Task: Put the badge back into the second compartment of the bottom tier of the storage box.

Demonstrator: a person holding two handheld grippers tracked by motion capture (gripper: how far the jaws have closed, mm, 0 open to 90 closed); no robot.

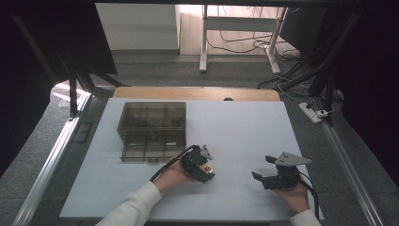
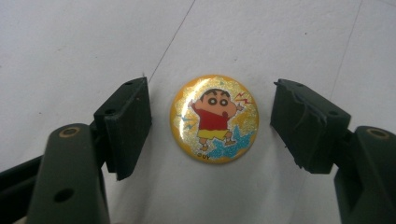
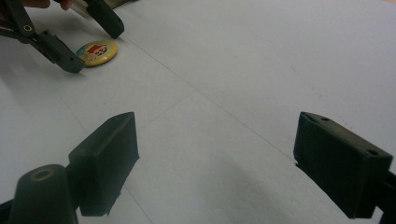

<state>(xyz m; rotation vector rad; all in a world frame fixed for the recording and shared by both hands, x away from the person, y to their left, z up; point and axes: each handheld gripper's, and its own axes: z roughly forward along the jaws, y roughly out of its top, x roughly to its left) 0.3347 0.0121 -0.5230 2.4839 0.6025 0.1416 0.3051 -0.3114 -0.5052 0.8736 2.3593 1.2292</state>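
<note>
A round yellow badge with a cartoon boy in a red shirt lies flat on the white table. My left gripper points down over it, open, one jaw on each side of the badge and neither touching it. From above, the left gripper sits near the table's front centre with the badge under it. My right gripper hovers open above bare table at the front right, nothing between its jaws. The right gripper view has the badge far off at top left between the other gripper's jaws.
A dark see-through compartment box stands on the table's left half, behind the left gripper. The white table top ends in a wooden strip at the back. Metal rails run along both sides, with cables and a power strip on the floor.
</note>
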